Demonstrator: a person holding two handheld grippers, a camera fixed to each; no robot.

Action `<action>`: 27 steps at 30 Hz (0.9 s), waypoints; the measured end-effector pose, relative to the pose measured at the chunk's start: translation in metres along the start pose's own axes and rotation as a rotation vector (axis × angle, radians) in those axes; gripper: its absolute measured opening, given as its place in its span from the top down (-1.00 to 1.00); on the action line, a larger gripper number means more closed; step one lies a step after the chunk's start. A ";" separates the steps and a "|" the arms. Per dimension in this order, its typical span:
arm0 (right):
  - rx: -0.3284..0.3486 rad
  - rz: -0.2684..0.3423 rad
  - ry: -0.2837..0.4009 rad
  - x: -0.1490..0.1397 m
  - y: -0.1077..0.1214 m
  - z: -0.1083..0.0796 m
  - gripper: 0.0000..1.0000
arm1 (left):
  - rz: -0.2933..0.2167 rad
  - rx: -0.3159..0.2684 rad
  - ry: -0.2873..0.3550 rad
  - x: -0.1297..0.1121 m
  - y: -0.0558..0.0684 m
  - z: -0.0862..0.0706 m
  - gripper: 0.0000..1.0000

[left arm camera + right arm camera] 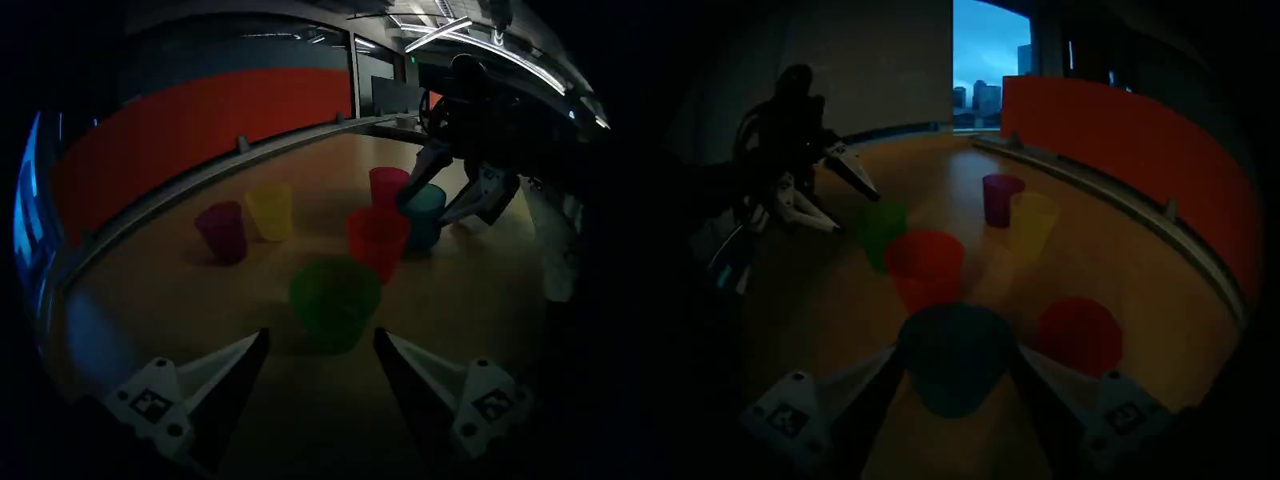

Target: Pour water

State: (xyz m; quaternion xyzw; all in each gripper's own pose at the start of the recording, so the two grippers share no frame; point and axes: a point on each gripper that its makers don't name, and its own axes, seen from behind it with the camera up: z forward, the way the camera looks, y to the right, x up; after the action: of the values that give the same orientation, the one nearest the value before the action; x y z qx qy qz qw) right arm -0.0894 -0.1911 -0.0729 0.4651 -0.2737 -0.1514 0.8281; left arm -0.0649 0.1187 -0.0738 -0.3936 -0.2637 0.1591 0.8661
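A: What's in the background?
B: Wooden table [480,304] with a curved far edge and a grey rail [168,200] along it. Orange-red partition [208,120] just behind the rail.
A: Lighting?
B: Dim. Ceiling light strips [448,30] are lit. Window [988,48] past the partition's end shows dusk-blue sky and high-rise buildings [980,94].

Dim office-type room, lights low: long wood table [144,288] w/ orange-red divider panel [200,120] along its edge, ceiling strip lights [438,32], dark monitor [396,94] at far end, big window [986,56] onto city high-rises [980,94] at dusk.
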 end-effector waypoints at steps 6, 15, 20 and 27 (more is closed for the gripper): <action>0.001 0.000 -0.002 -0.001 -0.001 -0.001 -0.94 | 0.001 0.001 -0.002 -0.001 -0.001 0.001 -0.87; 0.004 -0.001 -0.007 -0.006 -0.005 -0.003 -0.94 | 0.004 0.002 -0.005 -0.003 0.000 0.001 -0.88; 0.006 0.004 -0.005 -0.008 -0.007 -0.006 -0.95 | 0.007 0.004 -0.006 -0.004 0.001 0.000 -0.89; -0.004 0.006 -0.004 -0.010 -0.007 -0.011 -0.95 | 0.008 0.005 -0.006 -0.004 0.002 -0.001 -0.90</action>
State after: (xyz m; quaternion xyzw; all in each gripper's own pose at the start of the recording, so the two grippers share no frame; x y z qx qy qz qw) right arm -0.0908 -0.1825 -0.0867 0.4623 -0.2766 -0.1502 0.8290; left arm -0.0674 0.1176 -0.0769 -0.3921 -0.2641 0.1645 0.8657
